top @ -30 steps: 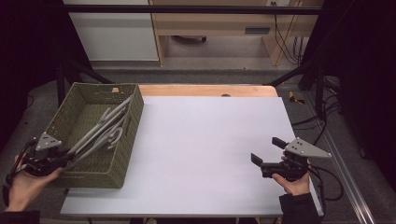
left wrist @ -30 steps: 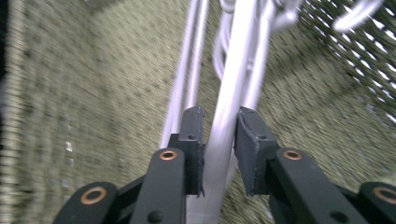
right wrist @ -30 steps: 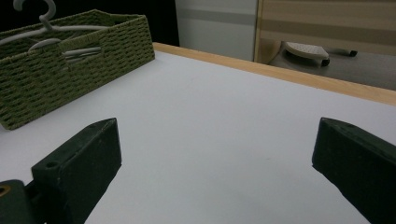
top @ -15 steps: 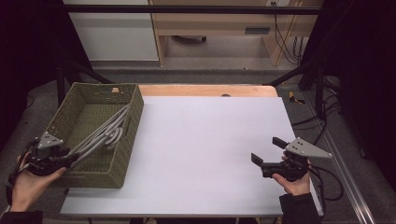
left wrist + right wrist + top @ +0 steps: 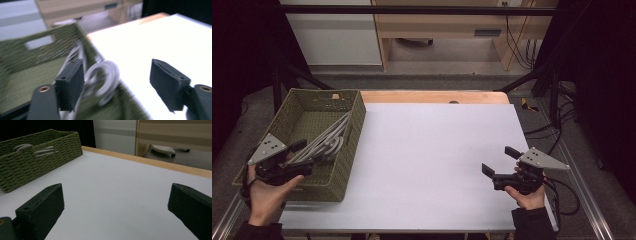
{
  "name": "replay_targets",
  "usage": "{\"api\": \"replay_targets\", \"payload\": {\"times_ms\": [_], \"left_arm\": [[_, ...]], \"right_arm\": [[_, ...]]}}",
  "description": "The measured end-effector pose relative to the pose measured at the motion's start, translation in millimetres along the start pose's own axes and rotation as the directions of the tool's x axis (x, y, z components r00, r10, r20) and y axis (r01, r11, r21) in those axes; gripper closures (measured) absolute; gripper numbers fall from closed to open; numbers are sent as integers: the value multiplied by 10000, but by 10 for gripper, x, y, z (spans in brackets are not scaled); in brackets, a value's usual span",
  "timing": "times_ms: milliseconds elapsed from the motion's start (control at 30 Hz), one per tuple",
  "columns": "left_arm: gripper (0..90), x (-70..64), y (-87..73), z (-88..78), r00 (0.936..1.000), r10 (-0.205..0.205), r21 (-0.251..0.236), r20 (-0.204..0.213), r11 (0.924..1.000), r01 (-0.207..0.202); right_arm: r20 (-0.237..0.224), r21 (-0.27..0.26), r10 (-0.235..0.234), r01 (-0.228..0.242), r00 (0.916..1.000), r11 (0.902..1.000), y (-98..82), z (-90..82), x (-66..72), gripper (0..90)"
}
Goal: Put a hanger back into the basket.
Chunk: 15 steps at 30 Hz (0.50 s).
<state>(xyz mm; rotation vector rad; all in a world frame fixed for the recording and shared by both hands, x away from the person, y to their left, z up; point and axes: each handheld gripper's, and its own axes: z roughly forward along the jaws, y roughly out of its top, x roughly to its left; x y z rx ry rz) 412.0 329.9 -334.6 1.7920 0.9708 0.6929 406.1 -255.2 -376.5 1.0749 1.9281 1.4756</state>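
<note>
Covering the wooden surface (image 5: 432, 96), a white sheet (image 5: 437, 165) carries a green woven basket (image 5: 354, 117) of grey hangers (image 5: 329, 142); the left tool (image 5: 304, 157), just opening, and the right tool (image 5: 498, 161) stand spread and empty.

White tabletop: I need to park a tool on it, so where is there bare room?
The white tabletop is bare between the green basket on its left and the right gripper near the front right. It is crowded inside the basket, where grey hangers lie under the open left gripper.

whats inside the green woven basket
The basket holds grey hangers, lying in a bundle against its right wall, hooks near the left hand-held gripper. How many there are cannot be told, since they overlap.
</note>
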Motion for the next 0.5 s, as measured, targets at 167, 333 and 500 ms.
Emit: {"api": "replay_targets", "payload": {"times_ms": [167, 333, 500], "left_arm": [[164, -249, 10, 188, 9938, -120, -419, 1104, 9990, 167], [105, -460, -64, 331, 9817, -274, -668, 1887, 9969, 406], [97, -534, -139, 436, 9769, -206, -607, 2127, 9976, 342]], "right_arm": [[-46, -80, 40, -41, 10000, 10000, 7, -19, 1, 7], [-58, -213, 35, -36, 10000, 9998, 9, -32, -4, 5], [-81, -215, 30, -32, 10000, 9998, 7, -32, -3, 4]]}}
